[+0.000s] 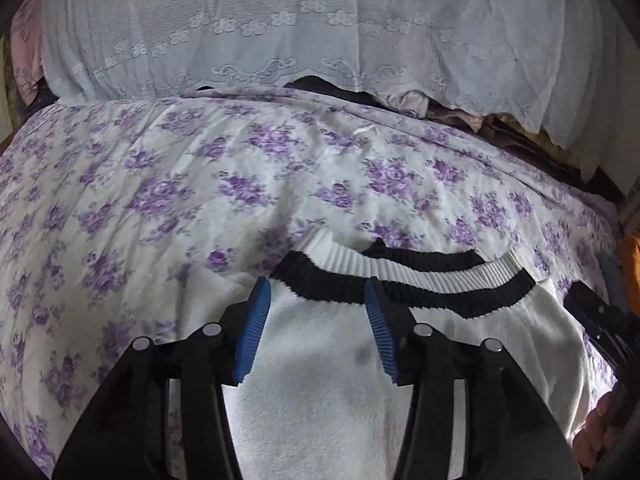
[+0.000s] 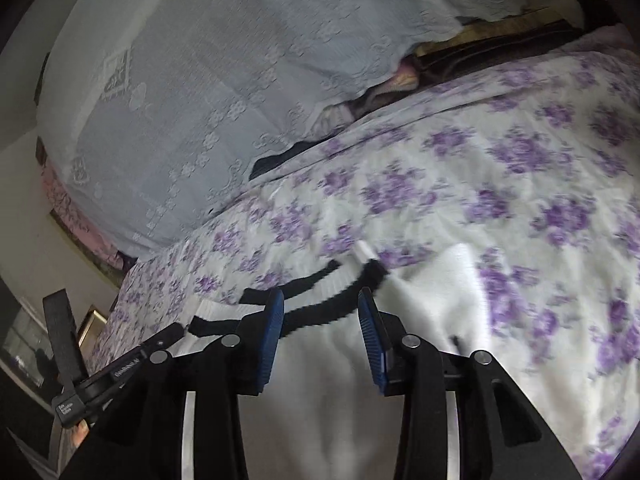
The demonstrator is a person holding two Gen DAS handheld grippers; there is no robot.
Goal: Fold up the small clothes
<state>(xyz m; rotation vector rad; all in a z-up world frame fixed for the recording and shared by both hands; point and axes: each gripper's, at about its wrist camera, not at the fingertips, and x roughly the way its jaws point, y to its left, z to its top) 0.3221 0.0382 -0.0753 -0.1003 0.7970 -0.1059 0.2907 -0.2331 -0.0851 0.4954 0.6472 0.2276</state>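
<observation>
Lying on the floral bedspread point(image 1: 160, 184), the white garment point(image 1: 320, 380) sits under 2 spread grippers, left gripper point(image 1: 318, 292) and right gripper point(image 2: 320, 300); lace cover point(image 1: 280, 20) probably drapes pillows behind.

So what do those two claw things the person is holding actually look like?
Each hand-held gripper, left and right, is a black plastic frame with round silver rivets at its joints. Its two fingers end in ribbed blue pads. The left one, seen from the right camera, carries small white lettering, too small to read.
</observation>
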